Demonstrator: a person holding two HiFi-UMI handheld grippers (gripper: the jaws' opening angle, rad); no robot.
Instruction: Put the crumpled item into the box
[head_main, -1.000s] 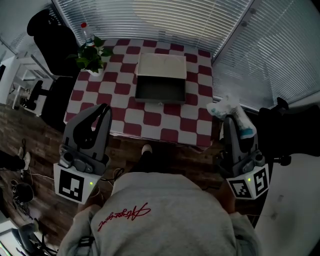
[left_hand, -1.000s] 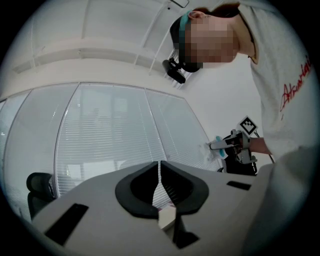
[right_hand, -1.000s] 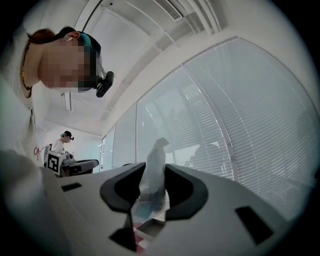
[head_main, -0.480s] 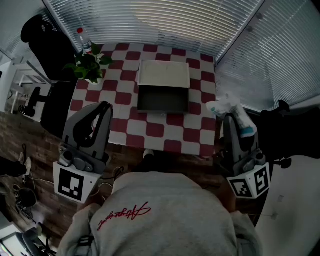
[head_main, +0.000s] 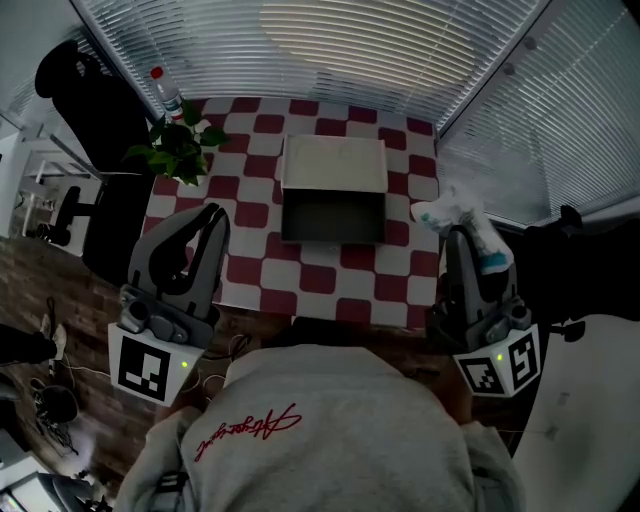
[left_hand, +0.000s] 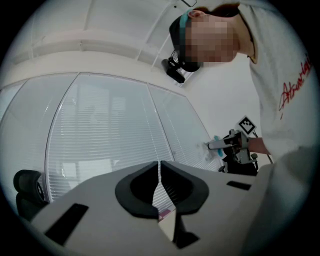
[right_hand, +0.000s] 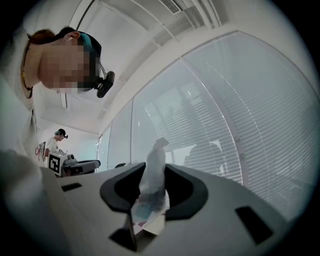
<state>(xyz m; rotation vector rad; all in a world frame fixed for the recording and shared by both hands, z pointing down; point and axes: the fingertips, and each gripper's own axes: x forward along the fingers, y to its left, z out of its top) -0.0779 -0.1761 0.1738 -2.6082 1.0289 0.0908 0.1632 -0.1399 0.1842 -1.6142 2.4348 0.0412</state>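
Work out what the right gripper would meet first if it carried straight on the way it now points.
Most likely the window blinds. The right gripper, shut on the crumpled item, points past the checkered table's right edge. Nothing else shows ahead, though depth is unclear.

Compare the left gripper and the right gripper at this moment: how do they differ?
The left gripper has its jaws together with nothing between them; the right gripper is clamped on the crumpled item. In the head view the left gripper overlaps the left side of the table; the right gripper lies past its right edge. Both sit short of the box.
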